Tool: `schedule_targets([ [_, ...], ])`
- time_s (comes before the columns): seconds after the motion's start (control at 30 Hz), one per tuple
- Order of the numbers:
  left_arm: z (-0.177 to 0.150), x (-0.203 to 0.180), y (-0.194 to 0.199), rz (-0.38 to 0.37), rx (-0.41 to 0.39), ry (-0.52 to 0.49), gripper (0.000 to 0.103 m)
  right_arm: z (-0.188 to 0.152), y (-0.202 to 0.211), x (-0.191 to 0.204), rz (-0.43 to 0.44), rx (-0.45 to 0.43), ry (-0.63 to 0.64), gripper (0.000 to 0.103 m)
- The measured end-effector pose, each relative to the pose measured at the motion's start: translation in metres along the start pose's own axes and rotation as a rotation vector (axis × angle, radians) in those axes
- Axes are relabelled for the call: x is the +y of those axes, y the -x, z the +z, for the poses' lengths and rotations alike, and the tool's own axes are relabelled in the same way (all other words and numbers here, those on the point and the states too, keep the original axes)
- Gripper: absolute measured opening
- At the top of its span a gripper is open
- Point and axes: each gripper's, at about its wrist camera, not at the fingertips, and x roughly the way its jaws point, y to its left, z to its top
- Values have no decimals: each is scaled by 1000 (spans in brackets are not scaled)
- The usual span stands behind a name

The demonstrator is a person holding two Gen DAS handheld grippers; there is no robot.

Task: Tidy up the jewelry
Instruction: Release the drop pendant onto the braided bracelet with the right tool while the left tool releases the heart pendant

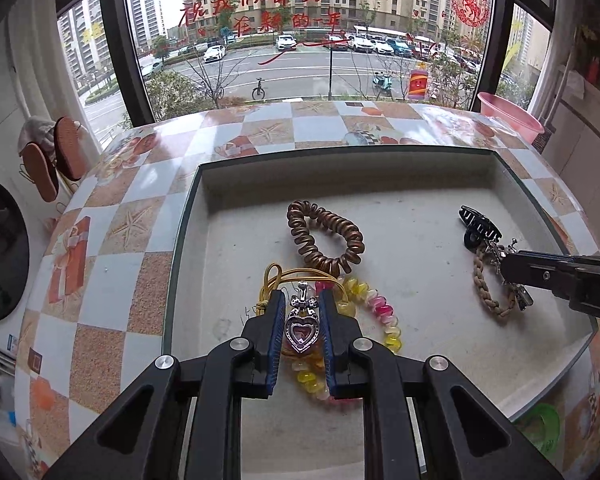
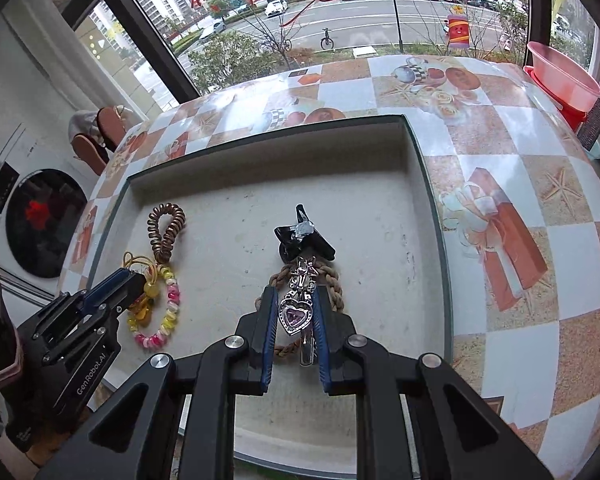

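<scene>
A: Each gripper pinches a heart clip?

B: Yes. Left gripper (image 1: pixel 300 304) fingers nearly closed on a heart clip (image 1: pixel 301 330) above the bead bracelet (image 1: pixel 374 312); right gripper (image 2: pixel 294 300) likewise on its heart clip (image 2: pixel 295 314), over the braided band (image 2: pixel 332 284), inside the tray (image 1: pixel 188 216).

A: Advice?

B: Lower gently, then release clear of other pieces.

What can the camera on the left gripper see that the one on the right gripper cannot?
Only the left camera shows a green object beyond the tray's near right corner, and the heart clip between the left gripper fingers.

Only the right camera shows a red container under the pink basin, and a second heart clip between the right gripper fingers.

Both show the grey tray, the brown coil hair tie, the yellow and pink bead bracelet, the braided bracelet, the black claw clip and the window.
</scene>
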Motion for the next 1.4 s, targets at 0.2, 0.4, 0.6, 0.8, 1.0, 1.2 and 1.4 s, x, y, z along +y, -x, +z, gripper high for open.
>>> schedule_targets([
  [0.2,-3,-8,-2,37,2,-50,31,-2,-2,2,4,5,1,23],
  [0.4,-4,-5,3,38,11,-35,31,-4,1,4,12,-6,13,58],
  [0.6,-4,-7,7,41,8,-26,31,-6,14,4,35,-25,-8,67],
  [0.8,-2,-8,12,39,-5,-25,31,-9,28,1,60,-42,-36,75],
  [1.0,-2,-8,19,47,-24,-26,31,-10,39,2,71,-53,-44,75],
  [1.2,-1,-8,28,42,-37,-22,31,-13,49,3,73,-62,-48,75],
  [1.4,-10,-1,54,37,-116,27,103,-21,62,3,88,-70,-66,83],
])
